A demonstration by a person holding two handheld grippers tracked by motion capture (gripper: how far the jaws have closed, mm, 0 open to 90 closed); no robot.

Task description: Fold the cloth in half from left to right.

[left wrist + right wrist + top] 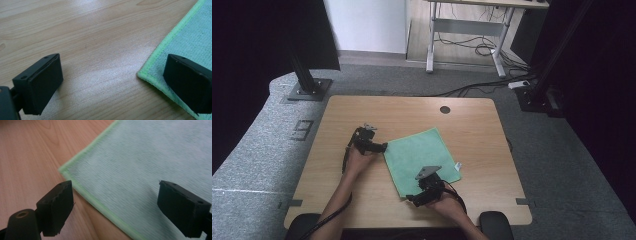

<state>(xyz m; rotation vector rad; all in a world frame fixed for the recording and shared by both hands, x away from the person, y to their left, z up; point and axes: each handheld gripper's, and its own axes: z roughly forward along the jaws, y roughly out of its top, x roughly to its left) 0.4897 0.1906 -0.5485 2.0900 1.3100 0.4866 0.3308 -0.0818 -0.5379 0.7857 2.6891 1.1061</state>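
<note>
High view first: green cloth (422, 159) lies flat on the table (342, 117), a bit right of the middle and turned like a diamond. Left gripper (382, 147) sits at the cloth's left corner, right gripper (411, 200) at the near corner, both low over the wood. A small white tag sticks out at the cloth's right corner.

Left gripper view: fingers (41, 83) are spread wide, nothing between them. One finger is over bare table (95, 37), the other over the cloth (192, 35), with the corner just between them.

Right gripper view: same deal, fingers (56, 207) released and wide apart, straddling the cloth's (150, 162) light green hem. The left one hangs over the table (27, 152), the right one over the fabric. Corner lies just past the left finger.
</note>
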